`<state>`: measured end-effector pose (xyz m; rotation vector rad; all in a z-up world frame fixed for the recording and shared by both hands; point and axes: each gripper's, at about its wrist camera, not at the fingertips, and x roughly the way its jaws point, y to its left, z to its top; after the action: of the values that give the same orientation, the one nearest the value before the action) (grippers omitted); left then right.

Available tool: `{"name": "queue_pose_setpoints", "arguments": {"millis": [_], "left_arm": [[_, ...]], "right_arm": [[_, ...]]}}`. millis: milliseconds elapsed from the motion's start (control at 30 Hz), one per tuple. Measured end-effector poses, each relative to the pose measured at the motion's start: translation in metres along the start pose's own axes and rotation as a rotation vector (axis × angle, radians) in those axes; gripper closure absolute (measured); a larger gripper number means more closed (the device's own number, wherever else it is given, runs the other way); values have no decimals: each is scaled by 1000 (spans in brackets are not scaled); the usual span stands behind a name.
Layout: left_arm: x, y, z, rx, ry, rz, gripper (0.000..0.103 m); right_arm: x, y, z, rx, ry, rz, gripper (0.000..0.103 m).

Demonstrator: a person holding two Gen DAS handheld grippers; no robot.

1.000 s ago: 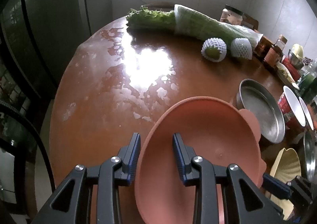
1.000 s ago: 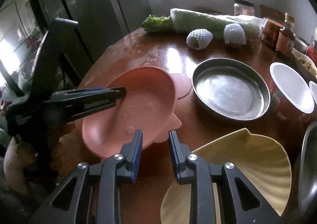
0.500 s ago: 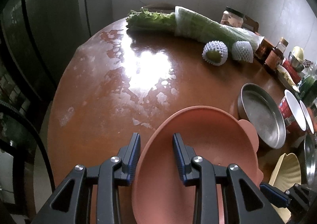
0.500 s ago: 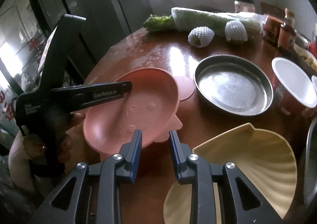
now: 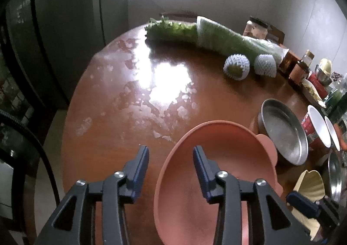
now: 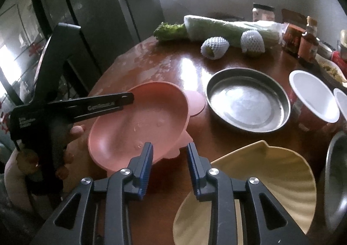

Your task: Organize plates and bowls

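Two hand-held grippers work a pink plate [image 6: 138, 121] low and left of centre on the worktop [image 6: 180, 67]. The left hand-held gripper [image 5: 171, 158] stands wide, straddling the plate's near rim; whether either finger touches it I cannot tell. The right hand-held gripper [image 6: 170, 149], likewise wide, hovers between the pink plate and a cream shell plate [image 6: 271, 182] at lower right. Judging by this, the pink plate is being taken up; next, the left jaws must close on the rim. A steel pan [image 6: 247, 99] sits right of centre; the shell plate is partly cut off.
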<state>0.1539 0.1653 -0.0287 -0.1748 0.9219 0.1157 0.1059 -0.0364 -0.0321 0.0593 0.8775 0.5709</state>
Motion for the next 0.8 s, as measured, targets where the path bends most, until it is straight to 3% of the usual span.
{"name": "queue_pose_setpoints", "arguments": {"millis": [300, 800], "left_arm": [[-34, -12, -8, 4, -59, -11, 52], [-81, -45, -31, 41, -137, -50, 50]], "right_arm": [[-23, -9, 2, 11, -65, -47, 69], [-60, -33, -5, 56, -127, -107, 62]]}}
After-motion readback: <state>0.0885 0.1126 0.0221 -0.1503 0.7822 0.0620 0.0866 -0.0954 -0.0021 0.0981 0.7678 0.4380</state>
